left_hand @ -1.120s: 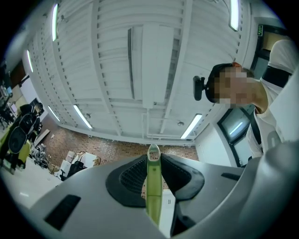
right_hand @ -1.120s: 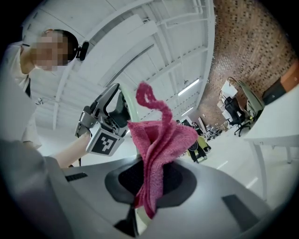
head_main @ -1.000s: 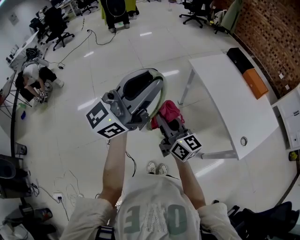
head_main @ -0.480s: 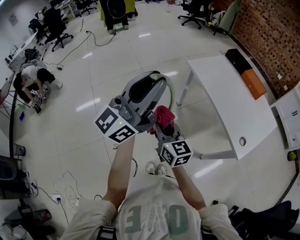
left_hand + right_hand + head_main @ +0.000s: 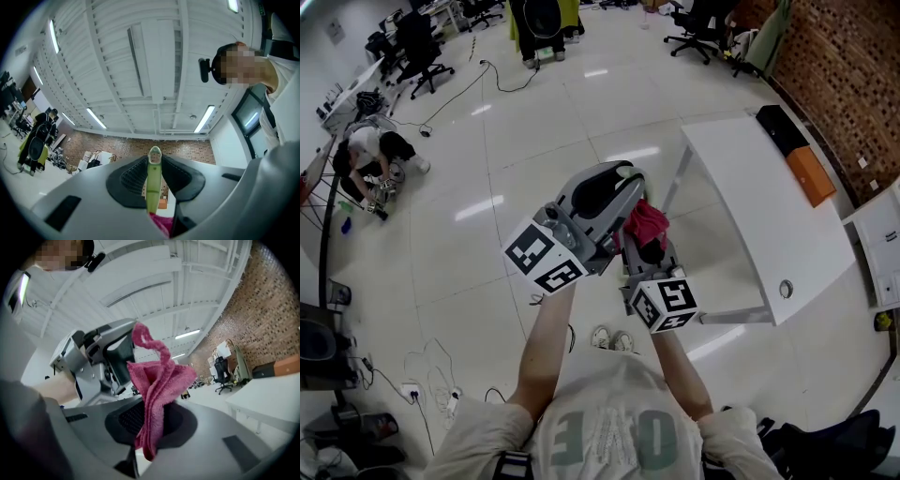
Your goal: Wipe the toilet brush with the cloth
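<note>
toilet brush (image 5: 153,187): mid-air before the person, green handle clamped in left gripper (image 5: 153,161) jaws, probably to steady it for rubbing | axis: along the jaws, loop end outward, tilted up; bristles unseen | cloth (image 5: 159,380): pinched in right gripper (image 5: 157,423) jaws, just beside the handle

Legible text: one item only. The shirt (image 5: 614,412) of the person carries large pale green block letters across its front, near the bottom edge of the head view. The right group reads approximately "OVE"; the left group appears as its mirror image. The reading is uncertain.

The left marker cube (image 5: 546,260) and the right marker cube (image 5: 664,304) carry square black-and-white coded patterns, without letters or numbers.
</note>
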Motion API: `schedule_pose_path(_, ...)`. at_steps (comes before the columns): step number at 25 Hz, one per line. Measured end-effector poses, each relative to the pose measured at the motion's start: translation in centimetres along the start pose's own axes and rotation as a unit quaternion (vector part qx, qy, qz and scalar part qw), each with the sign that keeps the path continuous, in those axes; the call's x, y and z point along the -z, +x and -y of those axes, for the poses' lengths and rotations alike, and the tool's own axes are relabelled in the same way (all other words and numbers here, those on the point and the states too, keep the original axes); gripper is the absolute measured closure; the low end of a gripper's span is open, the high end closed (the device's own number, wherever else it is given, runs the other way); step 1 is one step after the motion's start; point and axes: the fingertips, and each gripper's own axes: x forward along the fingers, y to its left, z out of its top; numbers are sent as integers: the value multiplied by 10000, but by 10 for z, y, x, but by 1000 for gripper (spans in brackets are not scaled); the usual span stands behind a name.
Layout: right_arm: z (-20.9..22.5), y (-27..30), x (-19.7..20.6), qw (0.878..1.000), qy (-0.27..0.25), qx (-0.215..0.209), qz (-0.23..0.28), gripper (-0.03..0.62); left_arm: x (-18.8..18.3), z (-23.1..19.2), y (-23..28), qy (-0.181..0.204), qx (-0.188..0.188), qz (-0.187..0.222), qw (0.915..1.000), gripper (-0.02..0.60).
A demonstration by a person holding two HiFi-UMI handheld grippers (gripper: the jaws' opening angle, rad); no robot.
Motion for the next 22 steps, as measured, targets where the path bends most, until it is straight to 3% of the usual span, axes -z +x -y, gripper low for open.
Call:
schedule_pose_path(5, -14, 7, -51, 9976, -461, -203, 483, 563, 16, -1, 1, -71, -1, -177, 9998, 482)
schedule_pose_path(10, -19, 10, -60, 9959, -635, -352, 538, 563, 15, -4, 1, -181, 9, -79, 9998, 482)
schedule_pose_path(16, -14, -20, -34, 9957, -721, -442, 369, 563, 18, -24, -7, -300, -127, -47, 9995, 482)
schedule_pose_path(22, 58, -54, 16, 9986, -414, 267, -213, 563, 34, -42, -15, -336, 149, -29, 9993, 482)
